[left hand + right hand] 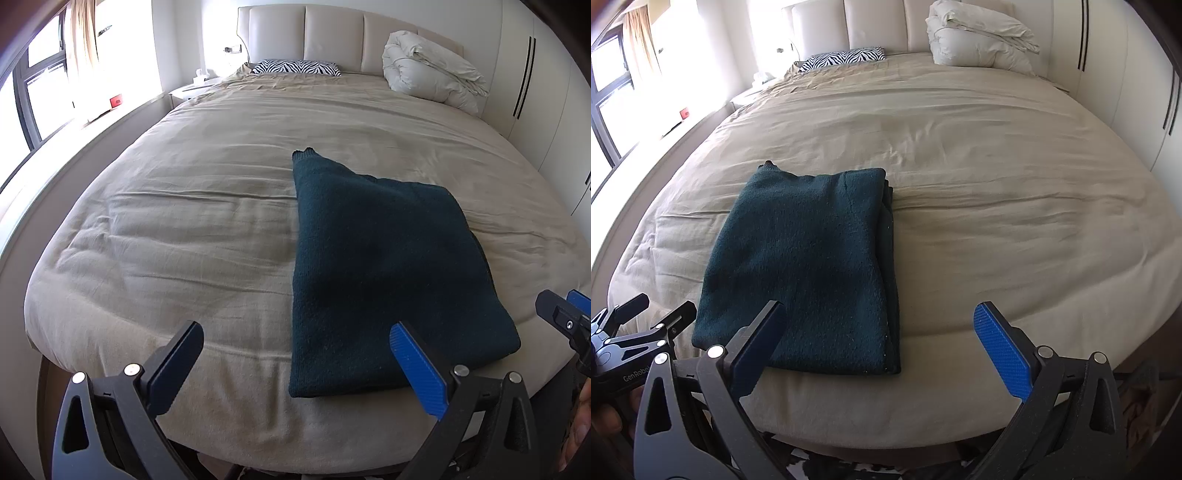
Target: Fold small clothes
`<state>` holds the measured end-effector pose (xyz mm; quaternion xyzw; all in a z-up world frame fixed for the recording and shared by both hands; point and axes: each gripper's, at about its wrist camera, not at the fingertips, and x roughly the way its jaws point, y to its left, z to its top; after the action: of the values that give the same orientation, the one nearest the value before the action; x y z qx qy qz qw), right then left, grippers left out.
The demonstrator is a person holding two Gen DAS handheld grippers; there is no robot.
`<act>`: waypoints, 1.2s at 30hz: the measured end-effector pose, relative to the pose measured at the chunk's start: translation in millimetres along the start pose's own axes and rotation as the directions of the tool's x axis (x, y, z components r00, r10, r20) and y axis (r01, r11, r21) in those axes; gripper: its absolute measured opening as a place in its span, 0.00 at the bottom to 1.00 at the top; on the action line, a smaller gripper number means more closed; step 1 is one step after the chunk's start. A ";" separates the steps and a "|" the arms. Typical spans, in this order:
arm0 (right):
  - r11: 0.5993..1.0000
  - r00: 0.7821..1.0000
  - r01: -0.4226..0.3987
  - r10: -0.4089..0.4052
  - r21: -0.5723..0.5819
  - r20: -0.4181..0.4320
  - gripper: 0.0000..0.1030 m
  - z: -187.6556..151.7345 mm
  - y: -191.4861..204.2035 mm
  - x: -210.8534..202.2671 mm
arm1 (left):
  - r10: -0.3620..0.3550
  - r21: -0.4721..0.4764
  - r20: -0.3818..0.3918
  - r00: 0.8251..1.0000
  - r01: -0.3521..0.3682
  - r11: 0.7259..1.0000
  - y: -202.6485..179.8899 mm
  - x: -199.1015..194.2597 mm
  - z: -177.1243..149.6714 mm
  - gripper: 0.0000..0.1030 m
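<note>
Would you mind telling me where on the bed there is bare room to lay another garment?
Bare bed cover lies right of the folded dark green sweater and left of it. The head end is crowded by the zebra pillow and bundled white duvet.

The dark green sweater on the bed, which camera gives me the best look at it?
The right wrist view. There the dark green sweater lies whole, with its stacked folded edges showing along one side; only a fingertip covers its near edge. In the left wrist view the sweater sits off to the right, and a blue finger pad hides its near corner.
</note>
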<state>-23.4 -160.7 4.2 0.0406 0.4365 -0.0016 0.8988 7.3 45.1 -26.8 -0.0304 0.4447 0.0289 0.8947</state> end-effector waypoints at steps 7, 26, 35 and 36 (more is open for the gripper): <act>1.000 1.000 -0.001 0.001 -0.004 -0.012 1.00 -1.7 3.0 4.3 | 0.001 -0.003 -0.002 1.000 -0.001 1.000 1.6 0.8 -1.0 1.00; 1.000 1.000 0.000 0.000 -0.002 -0.023 1.00 -3.0 5.4 9.5 | 0.006 -0.002 -0.013 1.000 -0.007 1.000 4.7 4.2 -2.7 1.00; 1.000 1.000 0.000 0.000 -0.001 -0.025 1.00 -4.1 6.0 10.8 | 0.007 -0.002 -0.013 1.000 -0.007 1.000 4.3 4.3 -2.9 1.00; 1.000 1.000 0.000 0.000 -0.002 -0.025 1.00 -4.1 6.0 10.8 | 0.007 -0.003 -0.013 1.000 -0.007 1.000 4.4 4.2 -2.9 1.00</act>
<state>-19.7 -154.1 -6.3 0.0399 0.4476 -0.0007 0.8933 7.1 49.3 -32.0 -0.0302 0.4508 0.0325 0.8915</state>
